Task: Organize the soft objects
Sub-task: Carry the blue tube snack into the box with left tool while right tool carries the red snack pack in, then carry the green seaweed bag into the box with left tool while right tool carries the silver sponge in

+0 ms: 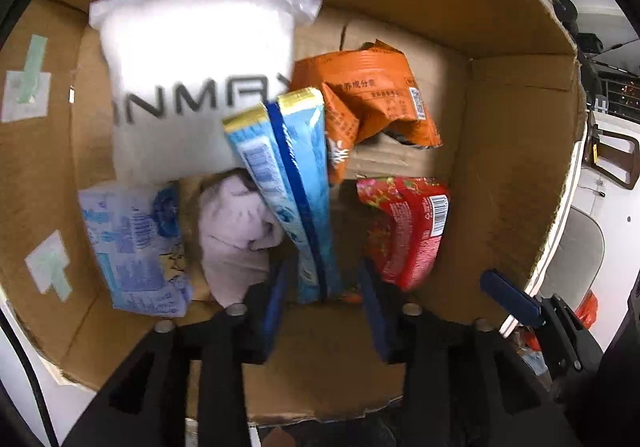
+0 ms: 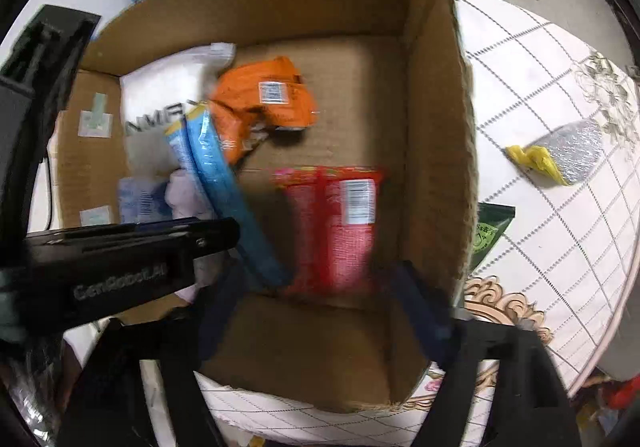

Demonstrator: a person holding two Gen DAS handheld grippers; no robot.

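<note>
An open cardboard box (image 1: pixel 500 151) holds soft items: a white pillow pack (image 1: pixel 196 87), an orange snack bag (image 1: pixel 368 99), a red snack bag (image 1: pixel 412 227), a pale blue wipes pack (image 1: pixel 136 247) and a lilac cloth (image 1: pixel 240 231). A long blue packet (image 1: pixel 296 199) stands tilted between the fingers of my left gripper (image 1: pixel 324 299), which are spread apart and not pressing it. In the right wrist view, my right gripper (image 2: pixel 320 311) is open and empty over the box's near edge (image 2: pixel 320 367), with the red bag (image 2: pixel 340 223) and blue packet (image 2: pixel 224 183) ahead.
The box sits on a white gridded tablecloth (image 2: pixel 540 247). A bubble-wrap piece with a yellow scrap (image 2: pixel 560 155) and a green packet (image 2: pixel 486 235) lie right of the box. The left gripper body (image 2: pixel 112 267) crosses the right view's left side.
</note>
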